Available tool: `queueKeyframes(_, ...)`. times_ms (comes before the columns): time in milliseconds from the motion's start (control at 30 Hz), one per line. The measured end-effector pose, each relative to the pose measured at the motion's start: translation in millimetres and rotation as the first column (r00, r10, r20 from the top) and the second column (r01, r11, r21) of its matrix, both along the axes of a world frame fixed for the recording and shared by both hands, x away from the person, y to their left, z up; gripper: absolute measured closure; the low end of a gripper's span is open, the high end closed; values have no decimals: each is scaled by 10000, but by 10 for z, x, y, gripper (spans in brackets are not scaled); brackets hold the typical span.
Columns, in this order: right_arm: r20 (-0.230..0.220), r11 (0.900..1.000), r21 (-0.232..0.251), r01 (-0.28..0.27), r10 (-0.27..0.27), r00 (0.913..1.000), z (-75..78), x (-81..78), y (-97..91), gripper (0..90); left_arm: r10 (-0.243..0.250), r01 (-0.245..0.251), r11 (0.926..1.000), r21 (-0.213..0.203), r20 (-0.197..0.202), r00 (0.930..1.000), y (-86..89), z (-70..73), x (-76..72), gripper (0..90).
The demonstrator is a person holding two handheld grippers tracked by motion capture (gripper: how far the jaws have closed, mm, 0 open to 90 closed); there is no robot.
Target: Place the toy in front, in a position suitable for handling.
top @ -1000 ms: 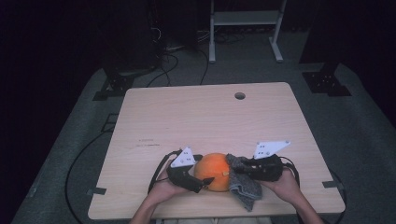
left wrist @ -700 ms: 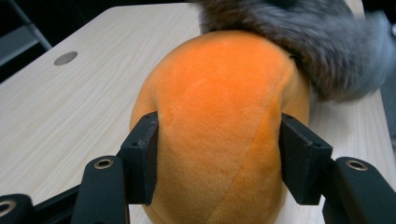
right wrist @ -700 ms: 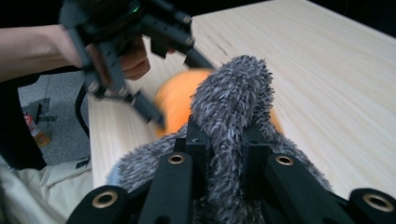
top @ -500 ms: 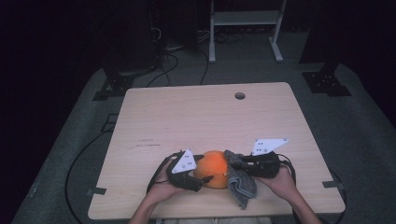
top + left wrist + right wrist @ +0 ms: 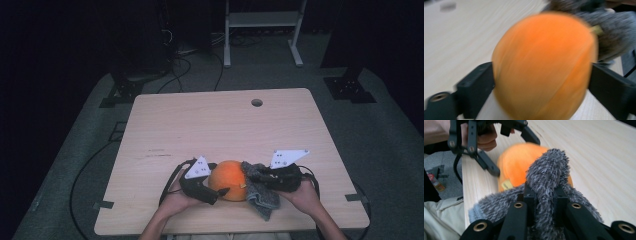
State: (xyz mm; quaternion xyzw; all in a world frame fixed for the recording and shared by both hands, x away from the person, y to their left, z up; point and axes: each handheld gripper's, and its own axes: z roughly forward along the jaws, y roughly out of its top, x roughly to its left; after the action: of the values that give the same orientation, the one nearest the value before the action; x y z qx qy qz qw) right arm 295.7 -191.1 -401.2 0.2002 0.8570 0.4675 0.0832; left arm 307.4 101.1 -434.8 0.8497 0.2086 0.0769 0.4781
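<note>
Bare table (image 5: 210, 125) beyond orange ball (image 5: 229, 179)

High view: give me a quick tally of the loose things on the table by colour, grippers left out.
Orange: 1, the round orange object, between the left gripper's jaws.
Grey: 1, the fuzzy grey cloth, pinched in the right gripper.
Total: 2.

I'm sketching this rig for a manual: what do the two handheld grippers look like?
Both are black. The left gripper and right gripper each carry a pale three-cornered plate with small dark markings on top and trail a black cable. Brass-coloured fittings show on the jaw linkages. The forearms are bare, with no sleeves.
</note>
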Motion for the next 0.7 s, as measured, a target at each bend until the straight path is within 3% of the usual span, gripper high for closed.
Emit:
queueKeyframes(33,-28,10000,8,65,-65,10000,-12,6,-25,774,7,-16,9999,-172,-513,9987,9,-26,37,74)
queueKeyframes(67,-38,9999,-37,140,-140,9999,-6,13,-47,773,58,-74,9996,-274,-586,9983,15,-41,42,102)
queueKeyframes(133,-37,9999,4,144,-144,9999,59,8,-54,774,89,-90,10000,11,189,9998,8,-4,-12,240)
queueKeyframes(233,359,9986,398,-342,328,9988,229,-72,16,774,3,-56,9993,375,1410,9900,-56,94,-121,332)
queueKeyframes(300,781,9976,358,-594,564,9953,345,-122,128,773,-134,34,9986,519,1926,9812,-101,169,-190,351)
queueKeyframes(367,928,9981,60,-607,598,9939,359,-124,210,772,-200,62,9979,648,2155,9763,-95,213,-224,357)
queueKeyframes(400,917,9983,-82,-570,575,9941,330,-108,221,772,-166,23,9978,660,2165,9761,-78,219,-229,356)
queueKeyframes(467,761,9986,-330,-406,430,9962,212,-75,193,773,-218,106,9980,617,1827,9829,-45,177,-201,330)
queueKeyframes(567,452,9990,-377,-249,266,9986,86,-65,122,773,-68,45,9997,228,1033,9946,-32,109,-135,227)
queueKeyframes(633,334,9992,-385,-130,143,9993,61,-63,72,773,43,-52,10000,83,1052,9944,-47,111,-134,224)
queueKeyframes(700,174,9996,-152,-226,229,9996,136,-75,78,772,-74,30,9995,302,1453,9894,-112,116,-167,278)
